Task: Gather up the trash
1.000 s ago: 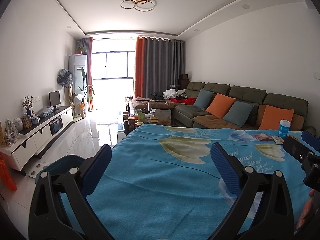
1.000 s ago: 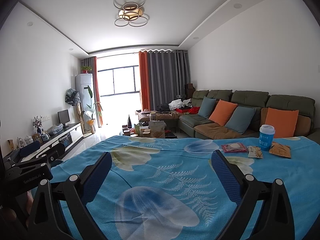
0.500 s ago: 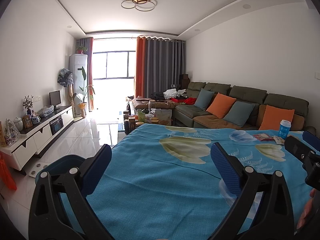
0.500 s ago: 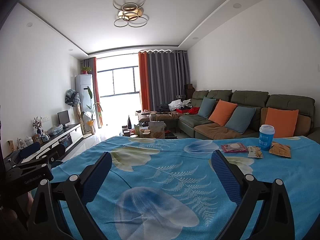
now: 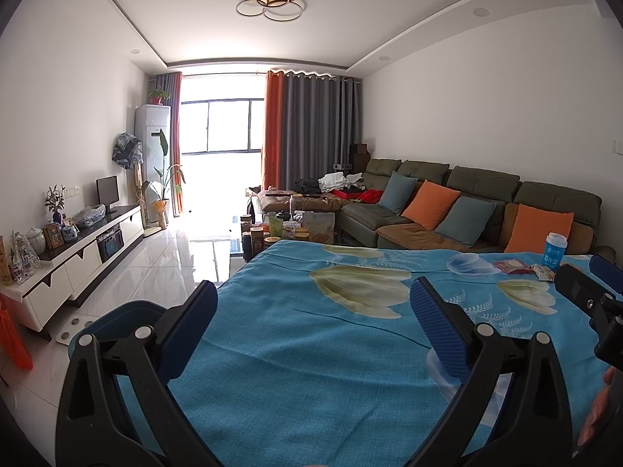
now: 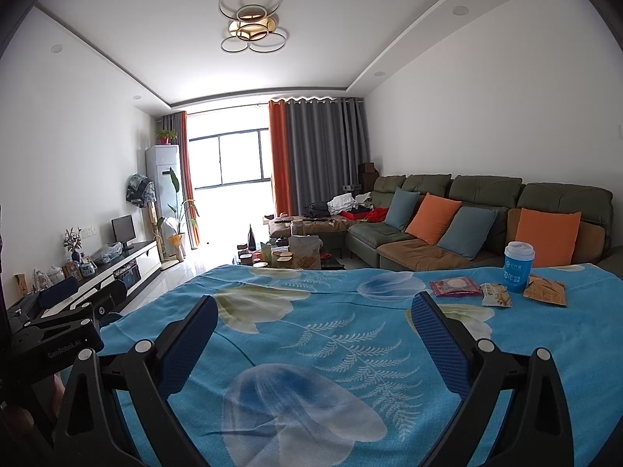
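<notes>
Trash lies at the far right of a table covered by a blue flowered cloth (image 6: 311, 311): a blue paper cup (image 6: 518, 266), a red wrapper (image 6: 454, 286), a small yellow snack packet (image 6: 495, 295) and an orange packet (image 6: 545, 292). The cup (image 5: 555, 249) and red wrapper (image 5: 511, 265) also show in the left wrist view. My right gripper (image 6: 311, 325) is open and empty, over the cloth, well short of the trash. My left gripper (image 5: 311, 307) is open and empty over the cloth's left part. A blue bin (image 5: 113, 321) stands on the floor by the table's left edge.
A green sofa (image 6: 486, 225) with orange and blue cushions runs along the right wall. A cluttered coffee table (image 6: 288, 257) stands beyond the table. A white TV cabinet (image 5: 78, 249) lines the left wall. White tiled floor (image 5: 163, 260) lies between.
Both views stay almost the same. The left gripper has drifted very slightly; both stay open and empty.
</notes>
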A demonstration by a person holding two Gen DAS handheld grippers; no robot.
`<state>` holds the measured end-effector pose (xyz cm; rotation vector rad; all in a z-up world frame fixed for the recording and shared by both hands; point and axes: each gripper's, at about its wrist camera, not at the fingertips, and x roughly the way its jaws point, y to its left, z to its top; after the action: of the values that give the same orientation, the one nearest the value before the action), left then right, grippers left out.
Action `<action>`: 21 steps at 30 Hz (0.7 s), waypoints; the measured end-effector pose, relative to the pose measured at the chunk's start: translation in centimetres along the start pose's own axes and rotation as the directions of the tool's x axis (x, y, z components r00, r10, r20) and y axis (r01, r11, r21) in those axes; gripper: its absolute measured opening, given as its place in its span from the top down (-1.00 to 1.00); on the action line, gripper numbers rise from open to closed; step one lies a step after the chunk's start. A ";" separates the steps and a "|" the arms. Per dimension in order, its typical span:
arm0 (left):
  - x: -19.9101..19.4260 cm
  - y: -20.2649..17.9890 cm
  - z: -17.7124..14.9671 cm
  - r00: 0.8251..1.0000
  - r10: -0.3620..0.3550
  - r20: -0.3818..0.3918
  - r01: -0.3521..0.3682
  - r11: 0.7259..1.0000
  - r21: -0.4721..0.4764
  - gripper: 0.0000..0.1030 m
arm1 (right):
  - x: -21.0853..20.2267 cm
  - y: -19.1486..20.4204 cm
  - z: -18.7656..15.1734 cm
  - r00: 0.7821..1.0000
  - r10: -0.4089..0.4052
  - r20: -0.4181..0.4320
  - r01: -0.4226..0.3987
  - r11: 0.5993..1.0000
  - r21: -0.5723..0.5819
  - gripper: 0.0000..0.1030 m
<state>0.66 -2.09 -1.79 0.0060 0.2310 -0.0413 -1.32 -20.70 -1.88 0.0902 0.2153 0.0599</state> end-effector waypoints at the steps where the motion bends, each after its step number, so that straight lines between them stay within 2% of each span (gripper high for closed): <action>1: 0.0 0.0 0.0 1.000 0.000 0.001 0.000 1.000 -0.001 -0.89 | 0.0 0.0 0.0 1.000 -0.001 -0.001 0.001 1.000 0.000 -0.87; 21: 0.0 0.0 0.1 1.000 0.001 -0.001 -0.001 1.000 0.001 -0.89 | 0.0 0.1 -0.1 1.000 -0.002 0.000 0.002 1.000 0.000 -0.87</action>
<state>0.66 -2.13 -1.69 0.0071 0.2315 -0.0404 -1.35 -20.60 -1.99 0.0897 0.2153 0.0578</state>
